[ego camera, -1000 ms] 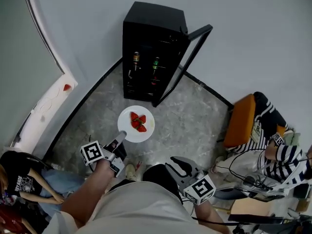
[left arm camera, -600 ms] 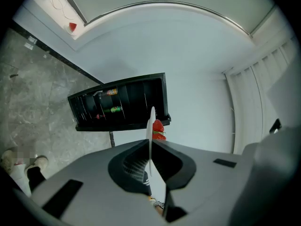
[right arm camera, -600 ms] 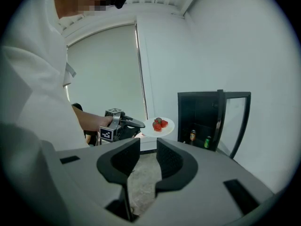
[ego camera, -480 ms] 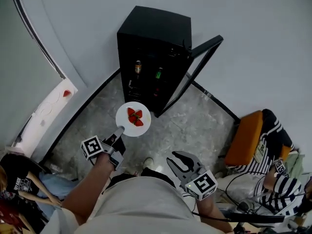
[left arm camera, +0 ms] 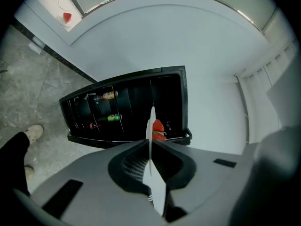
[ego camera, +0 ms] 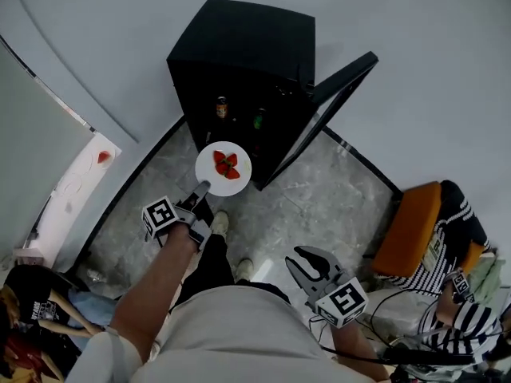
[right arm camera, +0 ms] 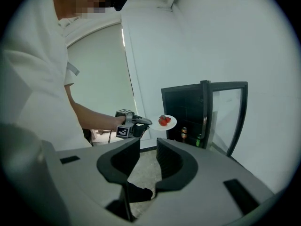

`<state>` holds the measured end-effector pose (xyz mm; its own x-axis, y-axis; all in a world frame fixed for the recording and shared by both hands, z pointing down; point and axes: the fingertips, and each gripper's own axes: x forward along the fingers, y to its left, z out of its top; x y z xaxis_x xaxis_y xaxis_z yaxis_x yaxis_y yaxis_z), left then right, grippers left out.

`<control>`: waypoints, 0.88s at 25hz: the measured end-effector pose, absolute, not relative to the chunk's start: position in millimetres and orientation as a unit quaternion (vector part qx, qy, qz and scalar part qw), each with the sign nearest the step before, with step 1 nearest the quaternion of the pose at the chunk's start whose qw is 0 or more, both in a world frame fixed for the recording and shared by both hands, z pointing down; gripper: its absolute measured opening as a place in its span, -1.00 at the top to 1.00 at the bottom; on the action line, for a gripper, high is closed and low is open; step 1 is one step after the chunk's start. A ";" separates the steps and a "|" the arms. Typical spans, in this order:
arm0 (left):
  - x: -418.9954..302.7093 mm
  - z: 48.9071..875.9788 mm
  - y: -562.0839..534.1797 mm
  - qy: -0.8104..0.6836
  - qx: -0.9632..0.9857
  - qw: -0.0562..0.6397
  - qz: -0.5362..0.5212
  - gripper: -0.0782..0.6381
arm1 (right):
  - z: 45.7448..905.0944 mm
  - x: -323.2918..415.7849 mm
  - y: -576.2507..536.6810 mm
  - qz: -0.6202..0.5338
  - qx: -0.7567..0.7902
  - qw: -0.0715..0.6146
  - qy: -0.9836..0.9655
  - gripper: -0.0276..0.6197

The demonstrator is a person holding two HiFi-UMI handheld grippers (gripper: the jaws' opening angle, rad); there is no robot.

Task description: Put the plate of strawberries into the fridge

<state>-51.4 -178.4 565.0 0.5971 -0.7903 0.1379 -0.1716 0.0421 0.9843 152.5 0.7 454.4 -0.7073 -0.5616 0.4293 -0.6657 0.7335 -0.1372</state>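
No readable word, brand or number anywhere. Marker cube on left gripper: black-and-white square code only, no letters. Same for cube on right gripper. Bottle labels inside fridge: coloured, too small to read. White print on bystander's black T-shirt: illegible.

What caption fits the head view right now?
Left gripper holds the plate of strawberries before the open fridge; right gripper open, empty.

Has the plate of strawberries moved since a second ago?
Yes. The plate, held by the left gripper, has moved toward the fridge and now overlaps its open front.
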 end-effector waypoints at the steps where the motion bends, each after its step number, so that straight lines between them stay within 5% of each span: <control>1: -50.3 570.9 -192.3 -0.373 0.644 0.619 -0.250 0.71 | 456.1 153.1 -6.7 0.143 0.340 0.185 -0.911 0.55; 22: -21.7 696.5 -433.8 -0.405 0.614 0.651 -0.190 0.71 | 450.1 164.1 -116.4 0.210 0.461 0.234 -0.830 0.55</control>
